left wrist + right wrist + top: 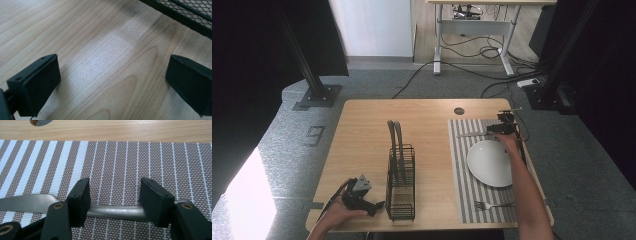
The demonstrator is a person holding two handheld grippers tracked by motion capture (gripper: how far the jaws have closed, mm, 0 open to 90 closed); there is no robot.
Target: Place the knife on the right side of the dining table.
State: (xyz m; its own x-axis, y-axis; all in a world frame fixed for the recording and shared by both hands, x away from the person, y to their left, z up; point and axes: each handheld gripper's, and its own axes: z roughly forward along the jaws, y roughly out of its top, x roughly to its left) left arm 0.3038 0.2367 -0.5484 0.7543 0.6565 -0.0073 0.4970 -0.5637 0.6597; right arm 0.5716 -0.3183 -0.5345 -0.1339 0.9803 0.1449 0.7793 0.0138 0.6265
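Note:
A grey table knife (pixel 472 134) lies on the striped placemat (pixel 459 170) just beyond the white plate (pixel 490 163). My right gripper (pixel 498 128) hovers low over its handle. In the right gripper view the handle (pixel 115 211) runs from one jaw to the other, the blade (pixel 25 203) points left, and my right gripper (pixel 115 187) stands open with neither pad pressing on the knife. My left gripper (pixel 379 205) rests on the table's front left, beside the black wire rack (pixel 401 182). It is open (pixel 112 85) over bare wood.
Two grey upright pieces (pixel 394 135) stand in the rack. A fork (pixel 492 205) lies on the placemat in front of the plate. A round cable hole (pixel 459 110) sits in the tabletop behind the placemat. The rack's mesh edge (pixel 190 15) is close to the left gripper.

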